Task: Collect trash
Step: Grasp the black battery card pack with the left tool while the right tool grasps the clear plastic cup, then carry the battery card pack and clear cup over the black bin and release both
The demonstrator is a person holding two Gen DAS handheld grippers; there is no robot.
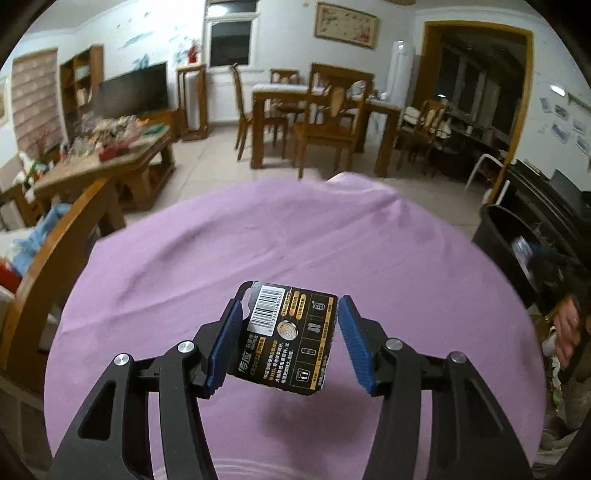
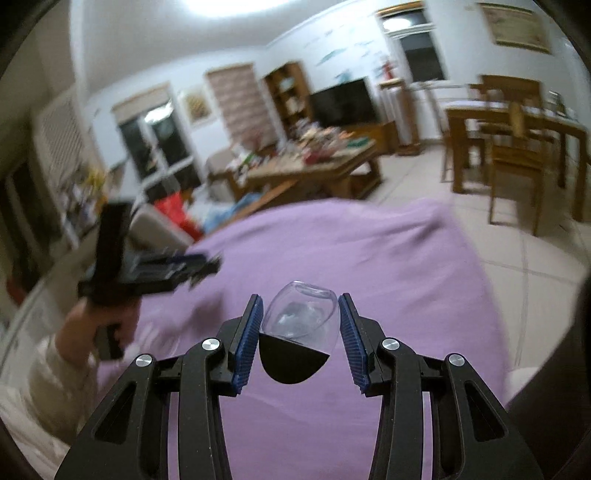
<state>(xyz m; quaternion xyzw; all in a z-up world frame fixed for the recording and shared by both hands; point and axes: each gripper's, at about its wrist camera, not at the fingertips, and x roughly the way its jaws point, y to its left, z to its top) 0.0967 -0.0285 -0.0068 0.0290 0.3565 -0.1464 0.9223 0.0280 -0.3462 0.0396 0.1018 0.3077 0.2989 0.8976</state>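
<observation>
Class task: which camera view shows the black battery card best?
The left wrist view: the black battery card fills the centre, barcode and print readable, clamped in the left gripper. The right wrist view shows only that gripper, blurred; the card cannot be made out.

Both pictures are fisheye views with dark, rounded corners, and straight lines bow toward the edges. The room is evenly lit by indoor light. In the right wrist view a ceiling light (image 2: 236,5) burns out to white glare at the top edge. The purple cloth (image 1: 295,251) is softly lit, and a faint shadow lies on it just below the black card (image 1: 291,338). The left wrist view is fairly sharp. The right wrist view is smeared with motion blur, worst at the far furniture.
</observation>
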